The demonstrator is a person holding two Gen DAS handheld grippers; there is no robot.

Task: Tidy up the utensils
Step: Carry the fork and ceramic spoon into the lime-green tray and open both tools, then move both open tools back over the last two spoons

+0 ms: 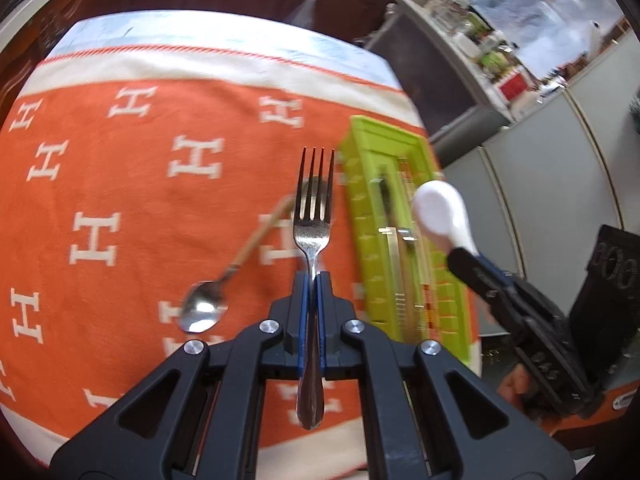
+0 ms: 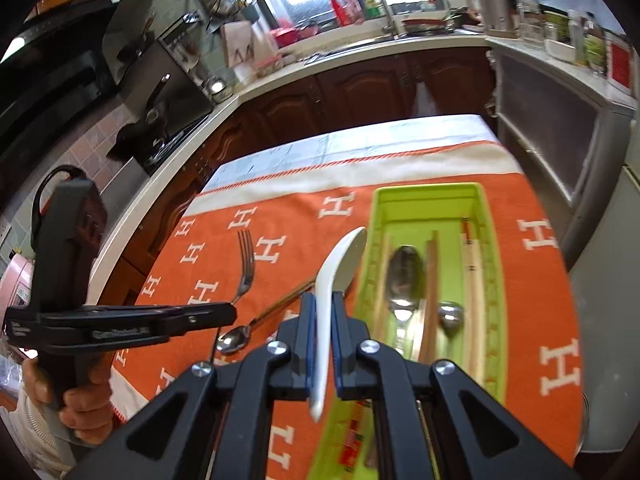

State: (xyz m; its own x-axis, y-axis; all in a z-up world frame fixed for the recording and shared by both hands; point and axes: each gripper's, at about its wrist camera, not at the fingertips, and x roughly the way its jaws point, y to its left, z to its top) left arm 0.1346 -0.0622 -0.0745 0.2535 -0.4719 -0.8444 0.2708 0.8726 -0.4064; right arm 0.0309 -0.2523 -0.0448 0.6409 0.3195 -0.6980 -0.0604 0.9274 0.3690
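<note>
Fork [image 1: 313,216], white spoon [image 2: 335,276], orange cloth [image 1: 132,200], kitchen

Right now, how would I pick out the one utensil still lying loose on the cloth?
Start at the orange cloth, left of the green tray. The small metal spoon lies there with a tan handle; unlike the fork and white spoon, no hand-held gripper holds it.

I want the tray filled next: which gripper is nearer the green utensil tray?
Right. The right gripper, holding the white spoon, hangs by the green tray at its left rim. The left gripper, holding the fork, sits farther left over the cloth.
</note>
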